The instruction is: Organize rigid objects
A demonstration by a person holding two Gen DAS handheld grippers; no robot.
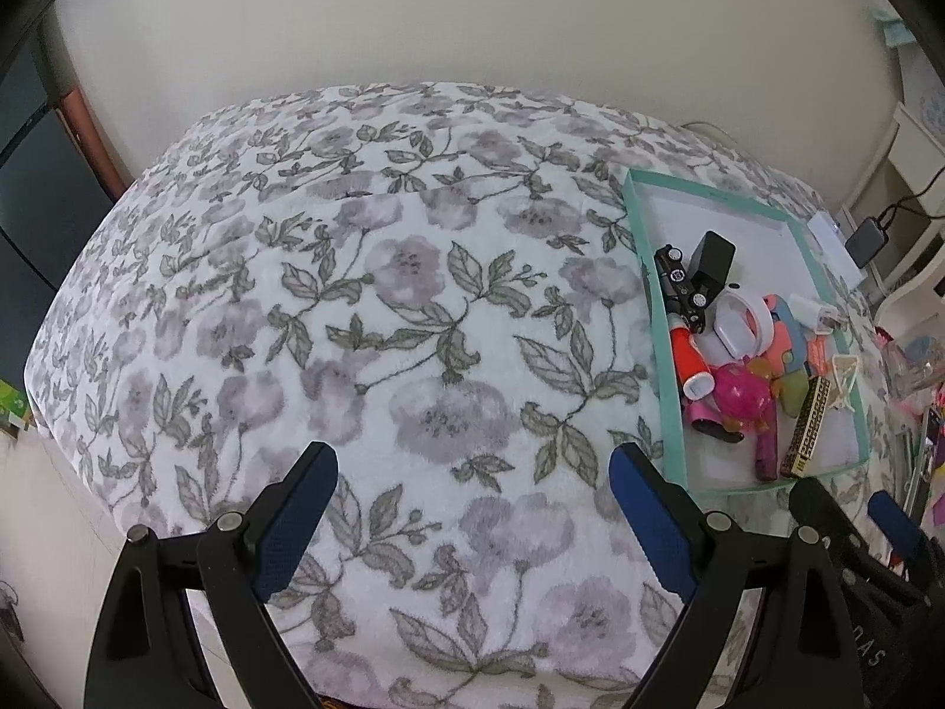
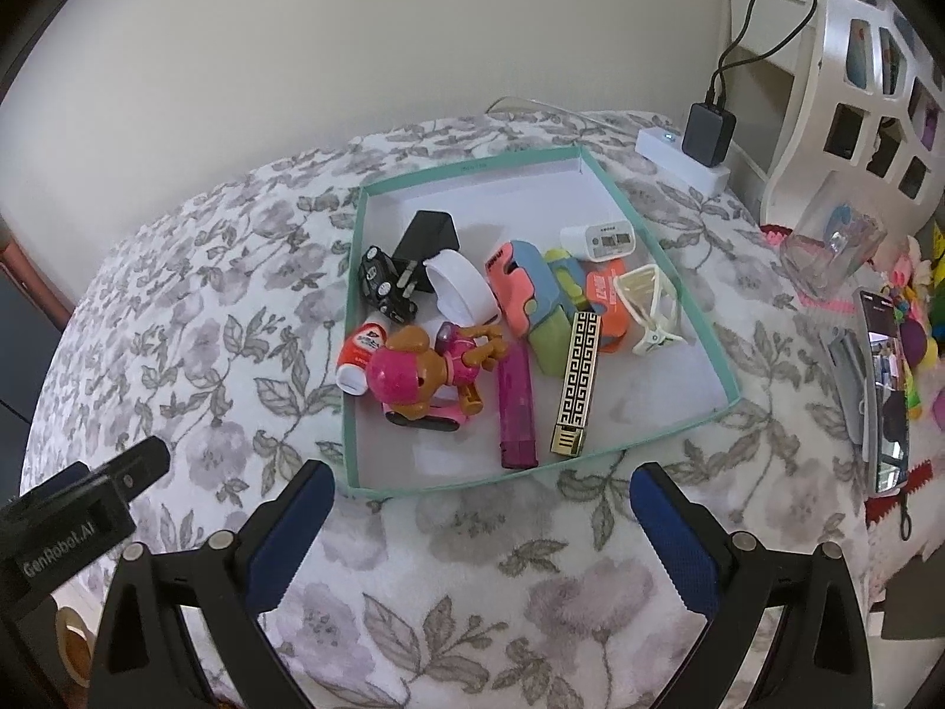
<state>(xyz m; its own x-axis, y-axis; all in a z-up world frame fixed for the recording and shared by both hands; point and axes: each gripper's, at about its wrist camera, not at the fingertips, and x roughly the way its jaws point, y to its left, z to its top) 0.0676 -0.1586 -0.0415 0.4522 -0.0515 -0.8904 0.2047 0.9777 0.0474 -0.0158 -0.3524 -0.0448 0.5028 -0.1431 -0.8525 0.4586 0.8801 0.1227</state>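
Across the middle of the right wrist view lies a shallow teal-rimmed cardboard box lid [image 2: 354,319] with a white floor, resting on a fleecy white blanket printed with grey-purple flowers and leaves [image 2: 207,295]. Its contents crowd the upper and left part: a black toy car [image 2: 385,283] against the left wall, a black plug adapter [image 2: 426,242] just above it, a white plastic ring-shaped case [image 2: 463,289] beside that, an orange-and-white tube [image 2: 358,357] at the left wall, and a pink-helmeted brown toy figure [image 2: 425,372] touching the tube. Toward the centre lie a magenta lighter-shaped stick [image 2: 518,413] and a black-and-gold patterned rectangular case [image 2: 576,378], side by side and pointing at the near rim. Above them sits a jumble of coral, blue and green plastic pieces [image 2: 531,301], a small white charger [image 2: 599,239] and a cream hair claw clip [image 2: 647,310]. At the bottom of this frame the right gripper [image 2: 481,526] hangs over bare blanket just short of the near rim, its blue-padded fingers [image 2: 292,526] spread wide with nothing between them. In the left wrist view the left gripper [image 1: 472,514] is likewise wide apart and empty above the blanket, with the box lid [image 1: 664,354] at the right of the frame. A white power strip with a black adapter [image 2: 709,133] lies beyond the lid in the upper right.
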